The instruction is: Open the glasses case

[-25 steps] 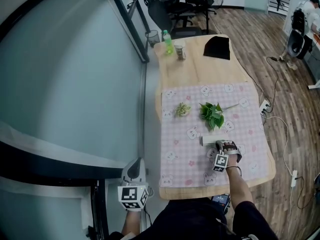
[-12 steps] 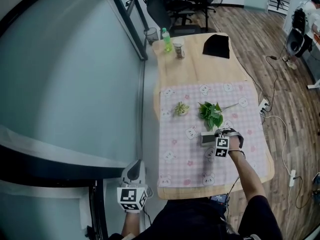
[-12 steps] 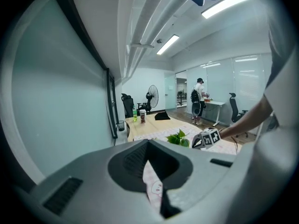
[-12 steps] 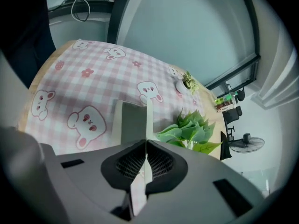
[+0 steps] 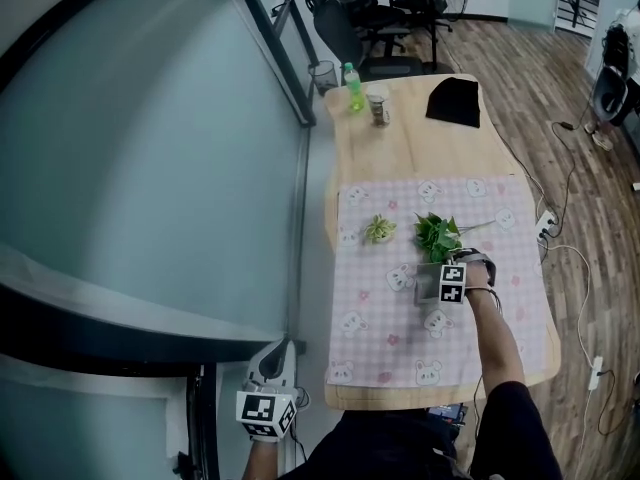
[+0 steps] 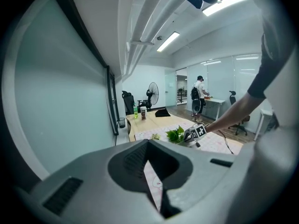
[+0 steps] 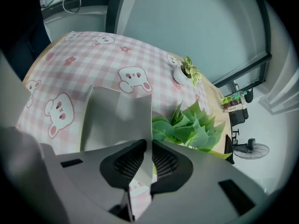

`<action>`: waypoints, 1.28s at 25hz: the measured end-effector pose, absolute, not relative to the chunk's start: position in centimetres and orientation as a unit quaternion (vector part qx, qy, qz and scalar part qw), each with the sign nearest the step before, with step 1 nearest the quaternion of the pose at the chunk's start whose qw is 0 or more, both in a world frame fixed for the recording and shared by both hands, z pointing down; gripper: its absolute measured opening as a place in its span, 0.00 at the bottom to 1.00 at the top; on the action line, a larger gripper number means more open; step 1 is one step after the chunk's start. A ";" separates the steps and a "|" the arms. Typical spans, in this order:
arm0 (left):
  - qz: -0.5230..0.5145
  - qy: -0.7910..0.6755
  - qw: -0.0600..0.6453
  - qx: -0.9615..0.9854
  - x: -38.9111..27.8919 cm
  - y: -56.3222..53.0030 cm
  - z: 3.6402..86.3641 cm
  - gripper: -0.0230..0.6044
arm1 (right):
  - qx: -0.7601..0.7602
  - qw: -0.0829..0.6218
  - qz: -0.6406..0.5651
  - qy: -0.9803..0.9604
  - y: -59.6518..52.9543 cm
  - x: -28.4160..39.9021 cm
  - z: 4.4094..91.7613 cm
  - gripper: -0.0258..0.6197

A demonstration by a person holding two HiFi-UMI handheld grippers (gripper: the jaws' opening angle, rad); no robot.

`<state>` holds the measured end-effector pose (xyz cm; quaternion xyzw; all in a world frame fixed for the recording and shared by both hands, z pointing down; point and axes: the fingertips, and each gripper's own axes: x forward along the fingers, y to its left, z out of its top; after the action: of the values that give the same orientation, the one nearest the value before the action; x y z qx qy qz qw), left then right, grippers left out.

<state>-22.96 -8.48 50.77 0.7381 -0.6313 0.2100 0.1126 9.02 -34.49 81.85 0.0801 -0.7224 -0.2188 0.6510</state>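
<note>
Right fingers [image 7: 164, 160]: being eased apart, case [image 7: 117, 120] flap held between for lifting.
Left fingers [image 6: 131, 160]: together, parked off desk [image 5: 400, 138] left edge.

Dark short sleeve [image 5: 525, 428], black-and-white marker cubes [image 5: 453, 283], grey fingers [image 7: 162, 162]

On the cloth [image 5: 380, 320] over the desk [image 5: 400, 148], the glasses case [image 5: 425, 280] lies just before a leafy sprig [image 5: 437, 236], a potted plant [image 5: 379, 229] to their left.

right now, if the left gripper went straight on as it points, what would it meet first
Likely the cloth: the left gripper aims at it, nothing shows nearer, though depth is unclear.
</note>
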 end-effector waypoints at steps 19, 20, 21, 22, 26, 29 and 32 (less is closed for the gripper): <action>0.184 -0.611 0.073 0.767 -22.0 -11.6 49.2 0.03 | 0.230 0.520 -0.230 -0.790 -32.9 10.3 66.0 0.07; 0.180 -0.610 0.068 0.769 -21.8 -12.0 48.9 0.03 | 0.273 0.484 -0.209 -0.805 -32.6 10.9 63.3 0.07; 0.177 -0.608 0.061 0.771 -21.6 -12.4 48.5 0.03 | 0.317 0.441 -0.180 -0.820 -32.3 11.8 60.6 0.07; 0.174 -0.607 0.055 0.774 -21.4 -12.7 48.1 0.03 | 0.360 0.392 -0.148 -0.834 -31.7 12.8 58.0 0.07; 0.157 -0.605 0.030 0.780 -20.9 -14.1 46.5 0.03 | 0.479 0.215 -0.073 -0.848 -27.7 16.6 48.8 0.07; 0.144 -0.607 0.024 0.781 -20.4 -15.1 45.7 0.03 | 0.545 0.107 -0.048 -0.830 -23.5 19.5 44.5 0.06; 0.134 -0.607 0.019 0.783 -19.9 -15.7 45.1 0.03 | 0.596 0.006 -0.011 -0.803 -19.4 22.0 42.6 0.06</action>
<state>-19.85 -15.67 45.12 0.7832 -0.6068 0.1342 0.0193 22.05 -19.40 42.65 0.5963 -0.8027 -0.0107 0.0059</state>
